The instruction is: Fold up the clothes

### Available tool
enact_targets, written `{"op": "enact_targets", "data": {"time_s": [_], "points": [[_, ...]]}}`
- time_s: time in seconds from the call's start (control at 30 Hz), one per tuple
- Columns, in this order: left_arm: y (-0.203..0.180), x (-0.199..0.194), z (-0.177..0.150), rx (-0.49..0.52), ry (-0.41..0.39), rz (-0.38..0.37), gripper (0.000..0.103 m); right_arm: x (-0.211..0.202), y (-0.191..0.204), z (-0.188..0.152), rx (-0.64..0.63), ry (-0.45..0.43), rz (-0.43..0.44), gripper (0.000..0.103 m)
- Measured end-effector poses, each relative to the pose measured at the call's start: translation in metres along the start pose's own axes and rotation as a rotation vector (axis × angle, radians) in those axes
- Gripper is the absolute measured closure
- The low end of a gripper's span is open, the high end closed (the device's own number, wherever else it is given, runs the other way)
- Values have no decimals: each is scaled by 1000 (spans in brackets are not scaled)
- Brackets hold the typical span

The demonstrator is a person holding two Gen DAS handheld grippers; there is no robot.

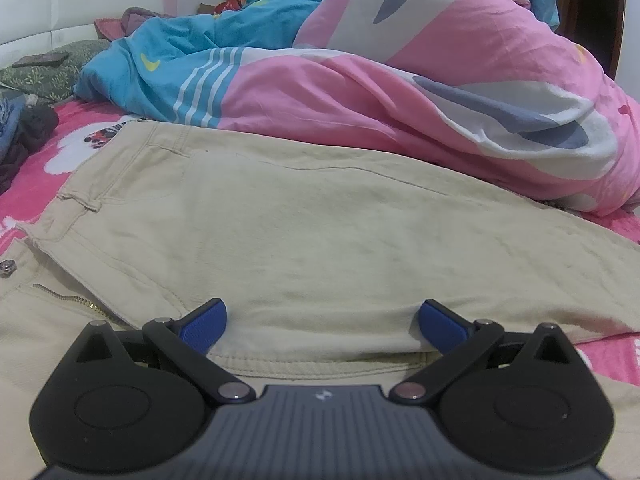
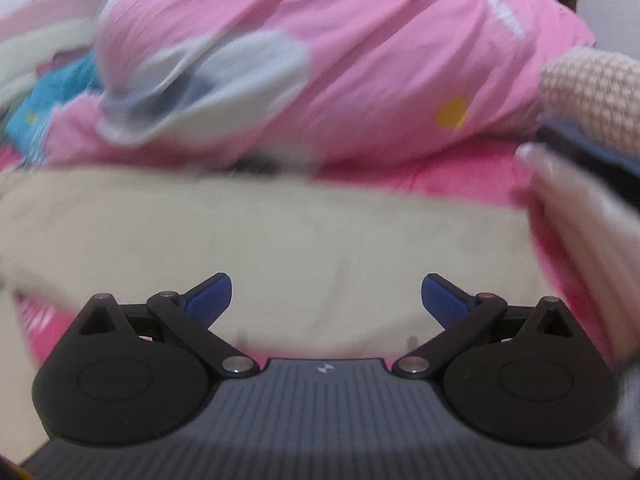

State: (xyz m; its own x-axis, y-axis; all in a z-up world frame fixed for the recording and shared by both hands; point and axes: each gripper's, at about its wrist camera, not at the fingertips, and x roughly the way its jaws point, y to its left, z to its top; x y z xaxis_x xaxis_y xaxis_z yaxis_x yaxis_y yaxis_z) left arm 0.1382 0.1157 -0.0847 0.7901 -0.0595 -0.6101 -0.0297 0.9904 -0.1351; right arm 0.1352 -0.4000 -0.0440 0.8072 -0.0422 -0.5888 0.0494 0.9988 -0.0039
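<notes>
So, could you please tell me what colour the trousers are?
Pale beige trousers, sharpest in the left wrist view.

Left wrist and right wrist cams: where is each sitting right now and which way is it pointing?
Left wrist view: low over the beige trousers, facing across them toward the pink and blue quilt; the open left gripper shows, blue fingers apart.
Right wrist view: low over the trousers, motion-blurred, facing the quilt; the open right gripper shows, and what looks like a blurred hand at right.
Shared: trousers, quilt, pink bedsheet.
</notes>
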Motion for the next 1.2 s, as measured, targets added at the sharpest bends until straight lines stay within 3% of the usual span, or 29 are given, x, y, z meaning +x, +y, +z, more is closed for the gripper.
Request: {"op": "enact_targets", "data": {"time_s": [0.03, 0.13, 0.2, 0.33, 0.4, 0.57, 0.63, 0.73, 0.83, 0.9, 1.0, 1.13, 1.2], "points": [[0, 0, 0, -1, 0, -1, 0, 13, -10, 2, 5, 9, -22, 1], [1, 0, 0, -3, 0, -6, 0, 48, -51, -26, 84, 181, -90, 1], [1, 1, 0, -3, 0, -7, 0, 28, -71, -47, 153, 119, -50, 1], [1, 2, 0, 0, 0, -5, 0, 0, -84, -57, 178, 139, -65, 3], [2, 2, 0, -2, 0, -8, 0, -9, -84, -50, 176, 139, -74, 6], [2, 1, 0, -4, 0, -12, 0, -8, -90, -16, 220, -9, -68, 5], [3, 1, 0, -5, -1, -14, 0, 14, -101, -11, 272, -7, -73, 5], [3, 1, 0, -5, -1, -16, 0, 40, -124, -33, 350, 97, -155, 11], [3, 1, 0, -4, -1, -17, 0, 17, -127, -52, 331, 47, -154, 12], [2, 2, 0, -2, 0, -14, 0, 6, -125, -56, 312, 59, -163, 12], [3, 2, 1, -5, 0, -17, 0, -4, -120, -47, 291, 86, -222, 12], [4, 1, 1, -8, 0, -19, 0, -11, -110, -25, 309, -5, -207, 12], [4, 1, 1, -9, 0, -21, 0, 2, -99, -13, 287, -10, -190, 12]]}}
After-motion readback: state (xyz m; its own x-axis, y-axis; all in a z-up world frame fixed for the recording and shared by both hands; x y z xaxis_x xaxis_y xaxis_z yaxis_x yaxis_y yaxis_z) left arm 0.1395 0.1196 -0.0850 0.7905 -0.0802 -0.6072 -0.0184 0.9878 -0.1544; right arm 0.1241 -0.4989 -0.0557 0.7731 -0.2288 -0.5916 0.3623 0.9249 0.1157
